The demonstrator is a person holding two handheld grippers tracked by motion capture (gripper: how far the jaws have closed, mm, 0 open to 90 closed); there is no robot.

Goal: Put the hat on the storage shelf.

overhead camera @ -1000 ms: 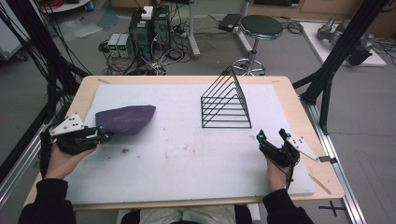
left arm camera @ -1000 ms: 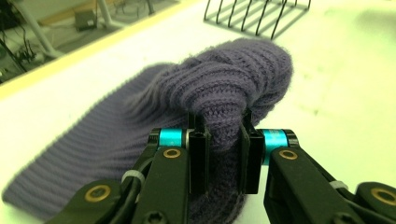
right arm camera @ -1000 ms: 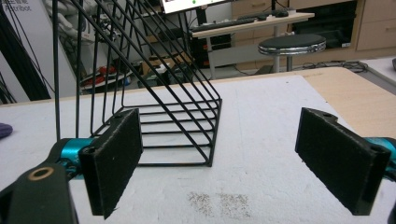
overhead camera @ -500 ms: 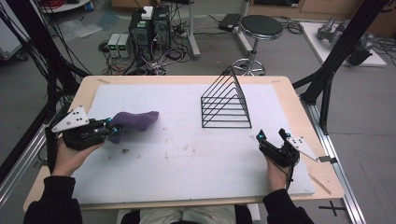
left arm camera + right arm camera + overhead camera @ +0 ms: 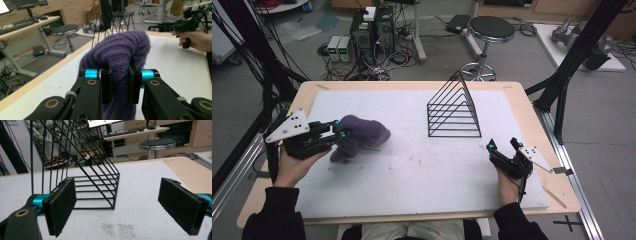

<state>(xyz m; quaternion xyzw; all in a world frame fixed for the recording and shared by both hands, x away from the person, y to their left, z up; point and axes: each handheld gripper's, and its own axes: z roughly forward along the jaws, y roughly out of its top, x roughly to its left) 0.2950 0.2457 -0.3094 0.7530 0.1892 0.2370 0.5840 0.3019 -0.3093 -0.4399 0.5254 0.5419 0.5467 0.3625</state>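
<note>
You had the left claw (image 5: 119,83) pinched tight on the purple knit hat (image 5: 120,53), its bulk beyond the jaws, to carry it.

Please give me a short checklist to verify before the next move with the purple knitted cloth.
1. Left gripper shut on the purple knitted cloth: ok.
2. Cloth fully off the white mat: not ok; in the high view its lower end seems to touch the mat.
3. Right gripper open, nothing between the jaws: ok.
4. Wire rack upright, apart from the cloth: ok.
5. Mat between cloth and rack free of things: ok.
6. Grip deep enough to hold while lifting: cannot tell.
</note>
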